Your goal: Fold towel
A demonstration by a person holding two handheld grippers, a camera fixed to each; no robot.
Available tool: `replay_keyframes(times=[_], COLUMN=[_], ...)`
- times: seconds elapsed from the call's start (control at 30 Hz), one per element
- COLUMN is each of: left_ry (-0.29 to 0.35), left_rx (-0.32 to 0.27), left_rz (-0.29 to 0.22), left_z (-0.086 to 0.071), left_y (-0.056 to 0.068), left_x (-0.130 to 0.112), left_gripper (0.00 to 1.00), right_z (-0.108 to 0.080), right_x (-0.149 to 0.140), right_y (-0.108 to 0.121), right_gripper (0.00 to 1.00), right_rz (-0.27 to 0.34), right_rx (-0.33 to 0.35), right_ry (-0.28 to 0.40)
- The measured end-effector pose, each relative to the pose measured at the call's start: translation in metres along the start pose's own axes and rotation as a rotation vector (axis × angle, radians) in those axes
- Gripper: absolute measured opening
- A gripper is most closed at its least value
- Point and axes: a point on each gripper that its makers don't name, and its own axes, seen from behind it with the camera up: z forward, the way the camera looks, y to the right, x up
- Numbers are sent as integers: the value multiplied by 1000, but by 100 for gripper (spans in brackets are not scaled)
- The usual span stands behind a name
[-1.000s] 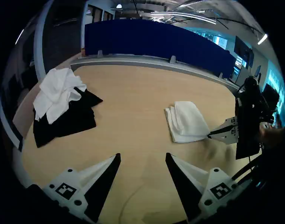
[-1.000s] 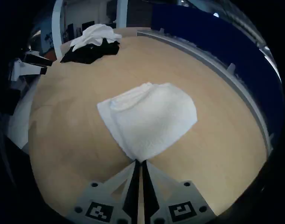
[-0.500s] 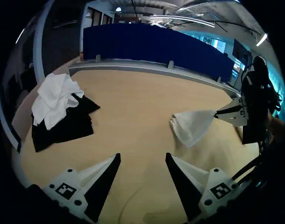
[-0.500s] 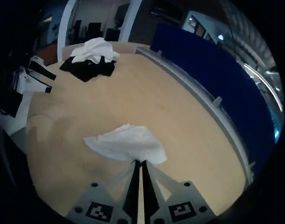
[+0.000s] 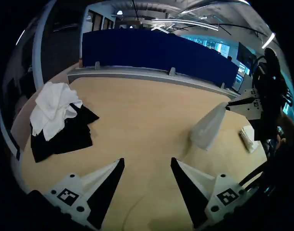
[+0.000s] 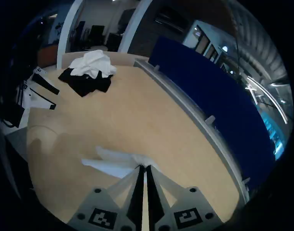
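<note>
Surface: pale wooden table (image 5: 147,107), with a blue partition (image 5: 158,50) behind it.
Towel: white towel (image 5: 208,127) hung from the right gripper's tips, long axis near vertical; contact of its lower end with the table could not be told.
Right gripper (image 6: 146,169): fingers pinched together on the towel's top.
Left gripper (image 5: 147,181): fingers spread wide, holding nothing.
Key relation: towel lay ahead and right of the left fingers, well apart.
Likely need: left gripper reaching for the low end.

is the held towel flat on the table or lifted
Lifted: the towel hangs bunched from the right gripper, shut on its top corner.
</note>
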Motion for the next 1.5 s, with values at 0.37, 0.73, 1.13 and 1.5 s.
replay_keyframes(times=[0.37,0.73,1.13,1.5], left_ry=[6,9,-6,-20], left_rx=[-23,-43,-50,-48], left_rz=[18,31,43,41], left_z=[3,6,9,14], left_y=[9,14,21,25], left_x=[10,17,16,19], left_gripper=[89,89,89,89], right_z=[-22,-51,-90,-125], right_x=[-5,-24,-69,-122], right_y=[23,63,117,165], right_gripper=[4,4,4,4], right_rz=[48,100,171,222], right_rx=[-49,-115,-199,-281], right_ry=[5,0,-33,-81])
